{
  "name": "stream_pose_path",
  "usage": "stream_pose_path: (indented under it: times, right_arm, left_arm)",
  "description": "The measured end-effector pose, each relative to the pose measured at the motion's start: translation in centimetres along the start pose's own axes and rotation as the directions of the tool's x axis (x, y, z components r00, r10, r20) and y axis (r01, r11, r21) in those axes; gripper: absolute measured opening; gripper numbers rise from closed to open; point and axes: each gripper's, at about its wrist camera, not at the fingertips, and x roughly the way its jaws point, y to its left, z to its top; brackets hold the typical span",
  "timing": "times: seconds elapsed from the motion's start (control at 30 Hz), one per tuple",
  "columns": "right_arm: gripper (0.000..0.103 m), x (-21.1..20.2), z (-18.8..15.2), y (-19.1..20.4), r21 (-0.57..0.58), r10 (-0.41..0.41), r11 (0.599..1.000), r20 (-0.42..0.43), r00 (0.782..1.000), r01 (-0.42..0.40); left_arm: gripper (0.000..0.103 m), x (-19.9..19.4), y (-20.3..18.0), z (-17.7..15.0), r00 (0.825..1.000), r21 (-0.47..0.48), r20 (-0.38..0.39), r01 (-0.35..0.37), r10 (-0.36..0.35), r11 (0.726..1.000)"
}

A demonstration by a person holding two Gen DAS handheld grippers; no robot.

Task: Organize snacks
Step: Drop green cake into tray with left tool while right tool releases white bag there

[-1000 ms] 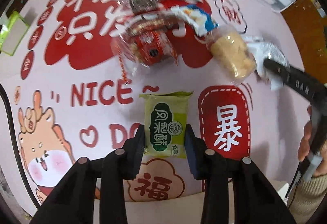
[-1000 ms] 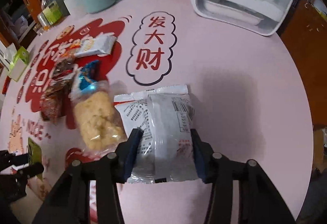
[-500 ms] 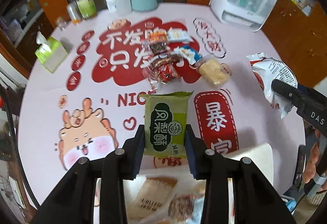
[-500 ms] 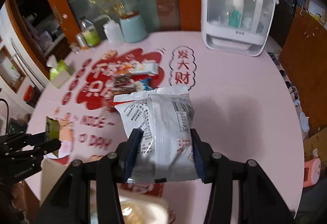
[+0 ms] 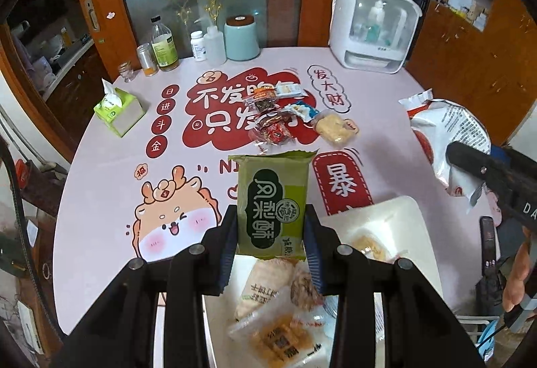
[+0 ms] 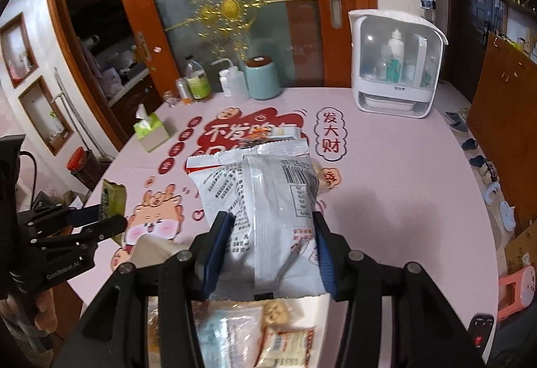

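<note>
Right down at the near edge, the white tray already holds several wrapped snacks, and both hands are up over it with more: the left gripper is clamped on a green pineapple-cake packet, the right gripper pinches a white crinkly snack bag, both packets clear of the table. Further out on the pink tablecloth, a small heap of snacks sits unsorted in the middle, so I'd call this roughly halfway, with two drops coming and that pile to fetch.
</note>
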Motion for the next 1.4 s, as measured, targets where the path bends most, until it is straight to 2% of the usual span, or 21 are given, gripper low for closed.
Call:
stream_pose_path:
  times: [0.17,0.43,0.67,0.73,0.83,0.9,1.1,1.27,1.33,1.37,1.4]
  right_arm:
    - [0.049,-2.1,-2.4,1.2,0.016,0.049,0.999,0.043,0.998,-0.05]
    - [0.049,-3.5,-7.7,1.5,0.09,0.044,0.994,0.129,0.991,-0.055]
    - [0.05,-1.8,-12.0,1.1,0.179,0.019,0.983,0.112,0.994,-0.039]
    - [0.05,-0.8,-12.7,1.0,0.182,0.011,0.983,0.084,0.996,-0.026]
    - [0.05,0.5,-13.5,1.1,0.174,-0.019,0.985,0.042,0.999,0.012]
    - [0.051,1.3,-13.8,0.9,0.174,-0.026,0.984,0.021,0.999,0.022]
    - [0.051,3.1,-14.4,0.1,0.205,-0.022,0.978,-0.033,0.999,0.029]
    - [0.051,3.3,-14.4,0.2,0.196,-0.047,0.979,-0.028,0.998,0.052]
    - [0.051,3.3,-14.3,0.4,0.185,-0.047,0.981,-0.029,0.998,0.052]
    - [0.051,3.3,-14.2,0.5,0.181,-0.041,0.982,-0.03,0.999,0.046]
    - [0.051,3.3,-14.2,0.6,0.176,-0.041,0.983,-0.031,0.999,0.046]
  left_arm:
    - [0.035,-1.6,0.1,-2.7,0.998,-0.006,0.03,0.049,-0.049,0.999]
    - [0.035,-2.2,-1.0,-7.4,0.993,0.023,0.113,0.038,-0.04,0.999]
    - [0.035,-0.7,-0.7,-10.9,0.984,-0.026,0.18,0.022,-0.017,0.999]
    - [0.035,0.5,-0.6,-11.7,0.986,-0.047,0.164,-0.006,0.013,0.999]
    - [0.036,2.7,0.0,-12.4,0.995,-0.064,0.096,-0.009,0.015,0.998]
    - [0.036,3.5,0.6,-12.6,0.997,-0.083,0.077,-0.024,0.03,0.996]
    - [0.036,4.8,1.6,-12.9,0.998,-0.099,0.041,-0.04,0.044,0.994]
    - [0.036,5.3,1.1,-12.9,0.998,-0.083,0.036,-0.046,0.049,0.995]
    - [0.039,5.4,1.0,-12.8,0.998,-0.087,0.036,-0.05,0.053,0.995]
    - [0.046,5.5,1.0,-12.7,0.998,-0.087,0.039,-0.052,0.056,0.995]
    - [0.062,5.4,1.0,-12.7,0.997,-0.087,0.044,-0.058,0.062,0.994]
